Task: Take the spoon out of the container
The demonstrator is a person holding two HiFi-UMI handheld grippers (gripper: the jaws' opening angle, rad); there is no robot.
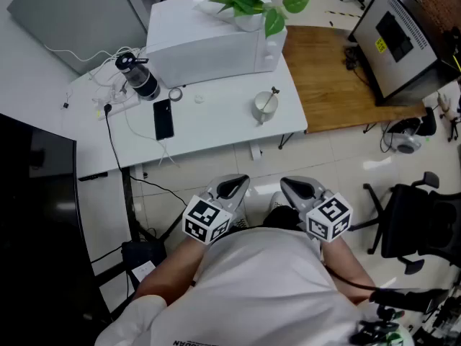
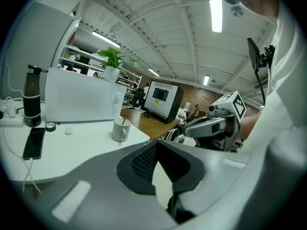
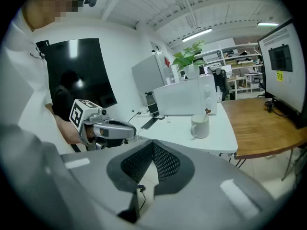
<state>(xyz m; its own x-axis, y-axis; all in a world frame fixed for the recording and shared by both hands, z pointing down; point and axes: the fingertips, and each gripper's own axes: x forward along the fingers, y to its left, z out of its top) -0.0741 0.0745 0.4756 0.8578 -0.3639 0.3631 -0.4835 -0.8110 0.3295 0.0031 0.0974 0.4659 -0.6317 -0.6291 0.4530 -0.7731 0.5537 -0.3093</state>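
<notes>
A white mug [image 1: 264, 107] stands near the right front corner of the white table [image 1: 216, 128], with a spoon [image 1: 270, 99] leaning inside it. The mug [image 2: 121, 129] and its spoon [image 2: 124, 121] show small in the left gripper view, and the mug [image 3: 200, 126] with the spoon [image 3: 207, 113] shows in the right gripper view. Both grippers are held close to the person's body, well short of the table. My left gripper [image 1: 235, 186] is shut and empty. My right gripper [image 1: 294, 186] is shut and empty too.
On the table stand a white microwave [image 1: 212, 45] with a potted plant [image 1: 248, 2] on top, a dark bottle [image 1: 140, 78], a black phone [image 1: 163, 119], a tape roll [image 1: 175, 94] and cables. A wooden desk [image 1: 338, 78] with a monitor [image 1: 392, 38] adjoins at right. An office chair [image 1: 418, 222] stands right.
</notes>
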